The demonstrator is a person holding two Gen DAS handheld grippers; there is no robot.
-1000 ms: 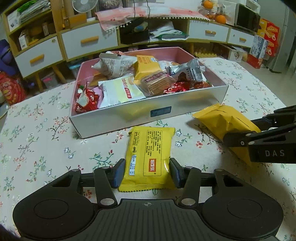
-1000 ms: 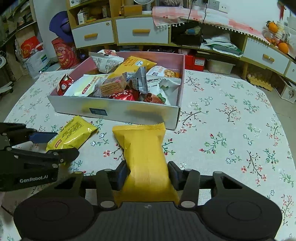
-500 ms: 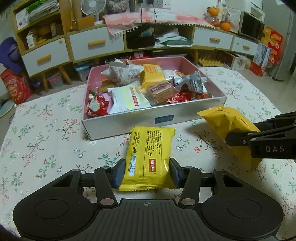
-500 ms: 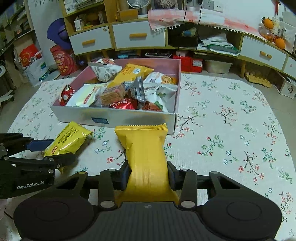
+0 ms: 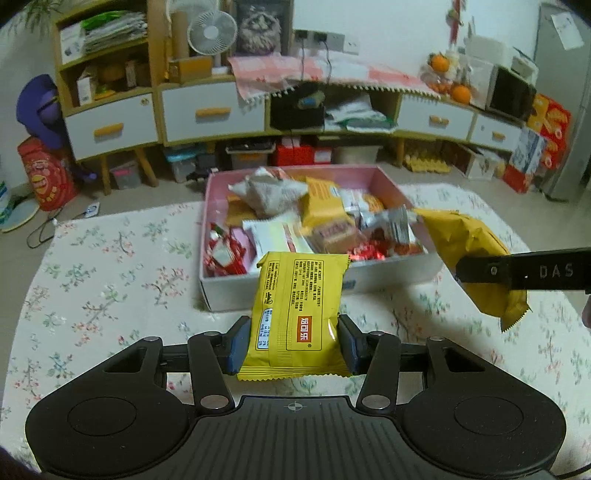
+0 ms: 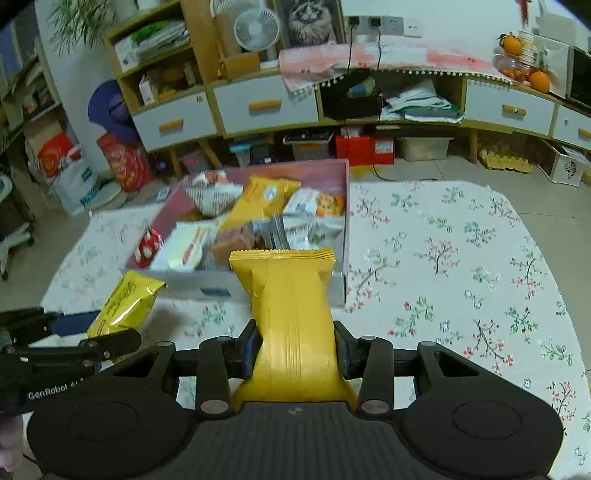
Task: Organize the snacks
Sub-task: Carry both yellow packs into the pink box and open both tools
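My left gripper point(image 5: 293, 345) is shut on a flat yellow snack packet with a red label point(image 5: 297, 314) and holds it above the floral table, in front of the pink-lined box point(image 5: 369, 275). My right gripper point(image 6: 295, 349) is shut on a plain yellow pouch point(image 6: 291, 310), also lifted, near the box's front right corner point(image 6: 338, 291). The box holds several mixed snack packets point(image 5: 321, 221). Each gripper shows in the other's view: the right one with its pouch point(image 5: 476, 254), the left one with its packet point(image 6: 123, 310).
The floral tablecloth point(image 6: 461, 277) covers the table around the box. Beyond the table's far edge stand white drawers point(image 5: 207, 114), shelves, a fan point(image 5: 212, 31) and floor clutter. Oranges point(image 5: 448, 79) sit on the cabinet top at right.
Both grippers have lifted their yellow packets off the table and risen; the box now sits lower and farther in both views.
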